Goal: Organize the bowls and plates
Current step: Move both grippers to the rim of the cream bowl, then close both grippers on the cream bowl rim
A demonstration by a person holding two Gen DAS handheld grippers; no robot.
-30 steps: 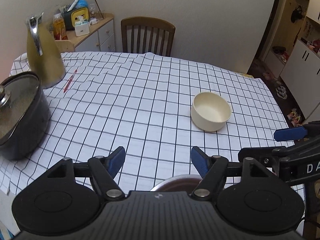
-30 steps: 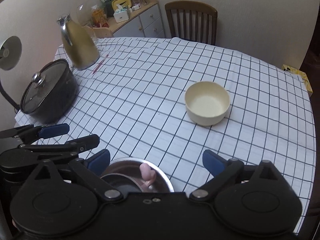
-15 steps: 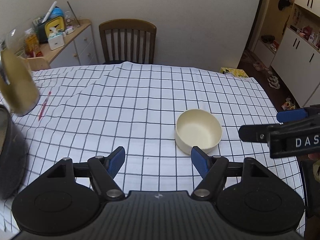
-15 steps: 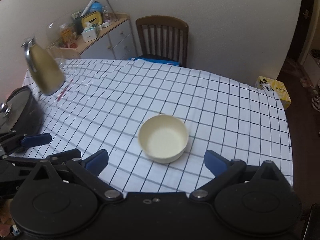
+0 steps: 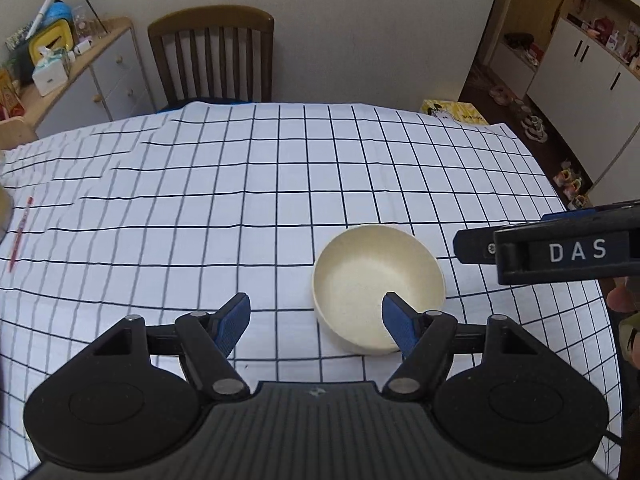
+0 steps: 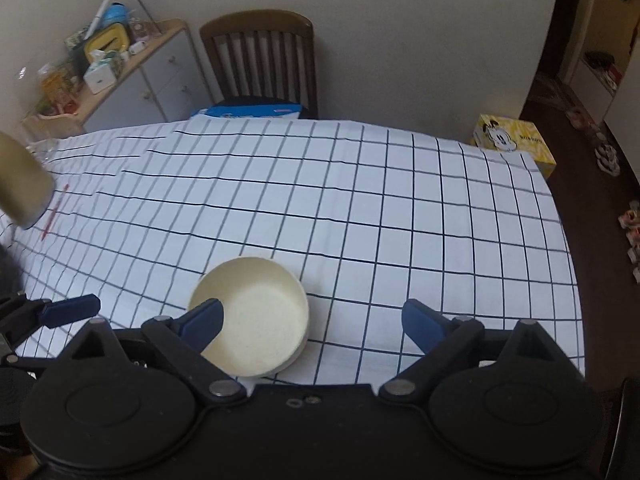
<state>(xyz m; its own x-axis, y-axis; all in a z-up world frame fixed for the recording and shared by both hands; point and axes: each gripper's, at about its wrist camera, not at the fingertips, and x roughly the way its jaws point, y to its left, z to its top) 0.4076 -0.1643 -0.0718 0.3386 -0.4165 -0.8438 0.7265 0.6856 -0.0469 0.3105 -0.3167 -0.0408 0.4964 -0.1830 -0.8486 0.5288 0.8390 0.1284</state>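
Your left gripper (image 5: 316, 316) is spread apart with nothing pinched between its blue pads. Its right pad overlaps the near rim of the cream bowl (image 5: 376, 280) in the left wrist view, but whether it touches the rim you cannot tell from here.

Your right gripper (image 6: 312, 320) is also released and wide; its jaws have just been closing a little, yet they grip nothing. In the right wrist view its left pad lies over the bowl's (image 6: 256, 316) near-left rim, and most of the bowl sits between the two fingers, nearer the left one.

The bowl stands upright and empty on the checked tablecloth (image 5: 200, 208), toward the near right part of the table. A red pen (image 5: 20, 234) lies on the cloth far off at the left edge. Beyond the table stands a wooden chair (image 5: 212, 52) against the wall, with a cabinet (image 5: 100, 76) to its left and a yellow tissue box (image 6: 516, 144) on the floor past the far right corner.
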